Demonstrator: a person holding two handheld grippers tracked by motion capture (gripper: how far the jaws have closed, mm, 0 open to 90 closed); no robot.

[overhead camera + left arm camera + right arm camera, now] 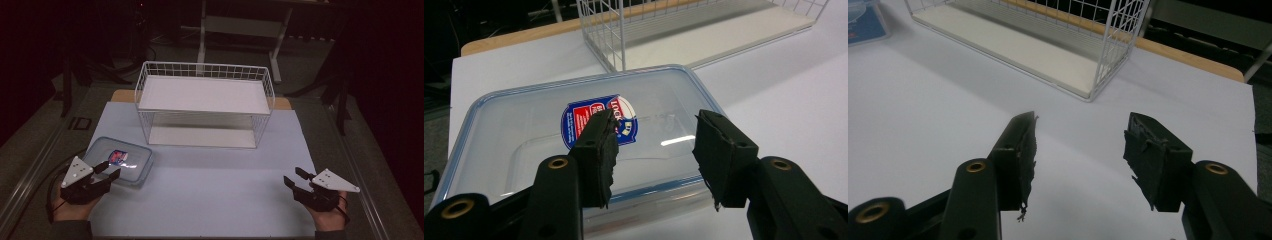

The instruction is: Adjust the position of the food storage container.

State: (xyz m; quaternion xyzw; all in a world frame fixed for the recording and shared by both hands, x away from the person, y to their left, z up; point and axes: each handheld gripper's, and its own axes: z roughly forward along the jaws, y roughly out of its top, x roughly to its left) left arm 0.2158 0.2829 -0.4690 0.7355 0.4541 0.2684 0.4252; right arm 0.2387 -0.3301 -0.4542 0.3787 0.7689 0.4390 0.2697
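Left tongs [654, 150] gape over the box [524, 135]; right tongs [1080, 155] gape, empty. Lower squarely, pinch its six-o'clock rim.

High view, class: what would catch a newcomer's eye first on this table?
The white wire two-tier rack stands at the far middle of the pale table. At the near left lies a clear plastic container with a blue-rimmed lid and a red-and-blue label; the left gripper hovers at its near edge, jaws open. The right gripper is open over bare table at the near right.
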